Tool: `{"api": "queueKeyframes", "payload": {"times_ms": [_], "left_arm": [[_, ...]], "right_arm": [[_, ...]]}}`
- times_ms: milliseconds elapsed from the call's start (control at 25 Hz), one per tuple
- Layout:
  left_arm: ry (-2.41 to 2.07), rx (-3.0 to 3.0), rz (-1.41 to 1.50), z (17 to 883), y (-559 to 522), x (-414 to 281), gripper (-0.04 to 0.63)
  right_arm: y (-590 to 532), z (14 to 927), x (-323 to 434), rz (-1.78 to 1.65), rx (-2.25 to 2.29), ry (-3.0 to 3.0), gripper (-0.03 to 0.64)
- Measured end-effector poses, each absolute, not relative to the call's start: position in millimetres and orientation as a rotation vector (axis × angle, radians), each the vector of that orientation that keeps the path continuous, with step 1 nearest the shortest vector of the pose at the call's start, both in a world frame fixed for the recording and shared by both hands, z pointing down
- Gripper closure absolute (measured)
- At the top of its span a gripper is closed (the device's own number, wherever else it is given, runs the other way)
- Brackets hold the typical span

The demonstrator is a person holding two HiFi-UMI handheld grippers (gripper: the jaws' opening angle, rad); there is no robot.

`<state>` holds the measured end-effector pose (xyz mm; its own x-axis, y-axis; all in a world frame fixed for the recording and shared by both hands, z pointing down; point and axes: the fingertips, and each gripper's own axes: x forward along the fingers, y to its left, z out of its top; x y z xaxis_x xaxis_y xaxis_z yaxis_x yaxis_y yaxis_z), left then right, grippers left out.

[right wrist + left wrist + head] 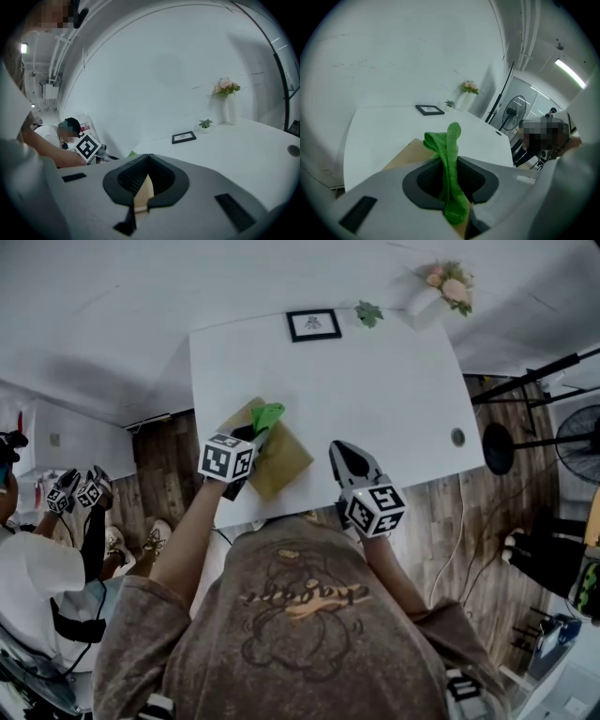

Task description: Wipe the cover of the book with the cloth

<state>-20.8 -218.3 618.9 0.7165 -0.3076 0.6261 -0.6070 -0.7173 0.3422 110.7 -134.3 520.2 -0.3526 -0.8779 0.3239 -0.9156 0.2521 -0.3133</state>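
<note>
A tan-covered book [281,460] lies near the front edge of the white table [375,390]. My left gripper [255,435] hangs over the book's far left part, shut on a green cloth [267,415]. In the left gripper view the cloth [449,140] sticks up out of the closed jaws [451,164], with the book [404,153] just beyond. My right gripper [340,450] hovers to the right of the book, shut, with nothing held. In the right gripper view a strip of the book [143,194] shows behind the gripper [148,157].
At the table's far edge stand a black picture frame [313,324], a small plant [368,312] and a vase of flowers [442,285]. A cable hole [457,437] sits at the right. Another person [37,559] sits at the left; a fan [577,442] stands at the right.
</note>
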Motion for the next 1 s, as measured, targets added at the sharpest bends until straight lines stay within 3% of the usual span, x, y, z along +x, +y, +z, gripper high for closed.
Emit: {"api": "queueKeyframes", "payload": {"times_ms": [1000], "left_arm": [[-0.487, 2.390, 0.784, 618.6, -126.6, 26.5, 0.528]], "right_arm": [[-112.5, 518.0, 114.3, 0.703, 1.732, -2.435, 0.615]]}}
